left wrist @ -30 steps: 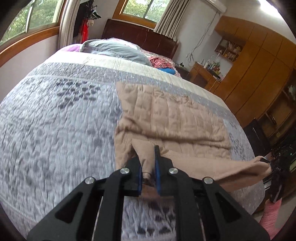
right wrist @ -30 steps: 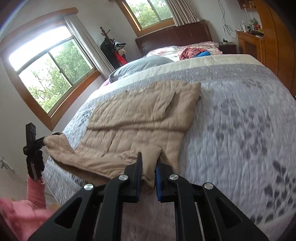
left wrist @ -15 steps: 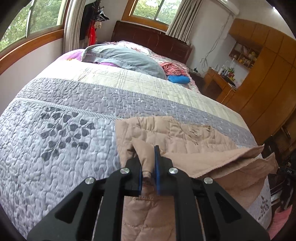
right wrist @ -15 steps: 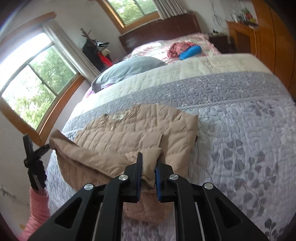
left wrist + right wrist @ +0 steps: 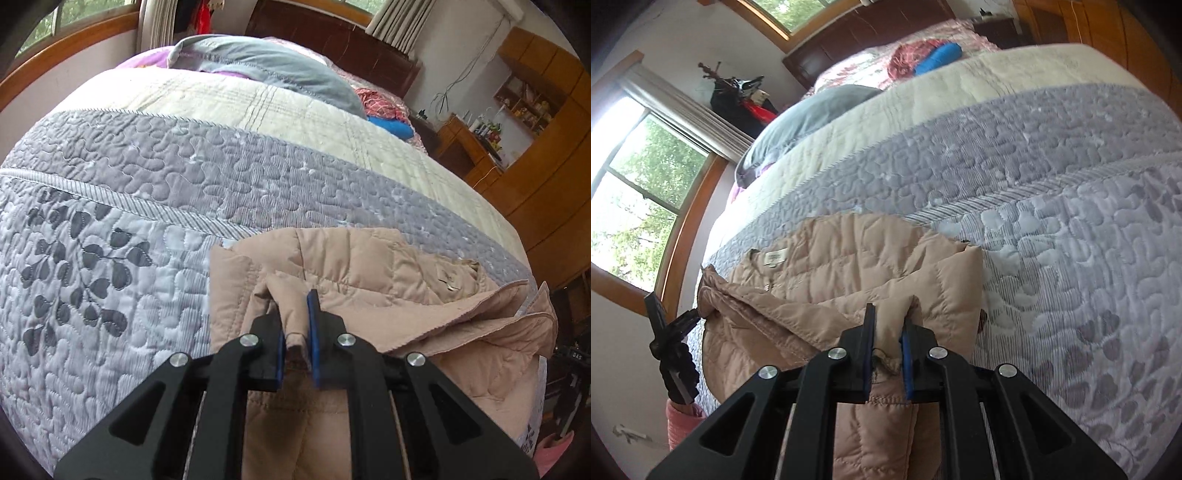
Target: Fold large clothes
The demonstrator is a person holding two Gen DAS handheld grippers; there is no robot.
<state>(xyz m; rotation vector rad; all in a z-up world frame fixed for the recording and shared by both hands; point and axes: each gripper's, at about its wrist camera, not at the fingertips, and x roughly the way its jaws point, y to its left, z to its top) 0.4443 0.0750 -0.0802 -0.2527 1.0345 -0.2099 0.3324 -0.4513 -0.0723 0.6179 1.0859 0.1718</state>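
A tan quilted jacket (image 5: 369,258) lies on the grey quilted bedspread (image 5: 147,184), its lower half doubled over its upper half. My left gripper (image 5: 295,325) is shut on a hem corner of the jacket, held just above the folded cloth. My right gripper (image 5: 888,332) is shut on the other hem corner of the jacket (image 5: 849,266). The collar label (image 5: 774,257) shows past the fold. The left gripper also shows at the left edge of the right wrist view (image 5: 670,332).
A grey pillow (image 5: 266,66) and red and blue items (image 5: 388,114) lie at the head of the bed by the dark headboard (image 5: 332,33). Wooden cabinets (image 5: 546,147) stand to the right, windows (image 5: 639,192) to the left.
Both grippers have carried the jacket's hem forward toward the collar, folding the lower half over the upper half. The bed's far end now looks closer.
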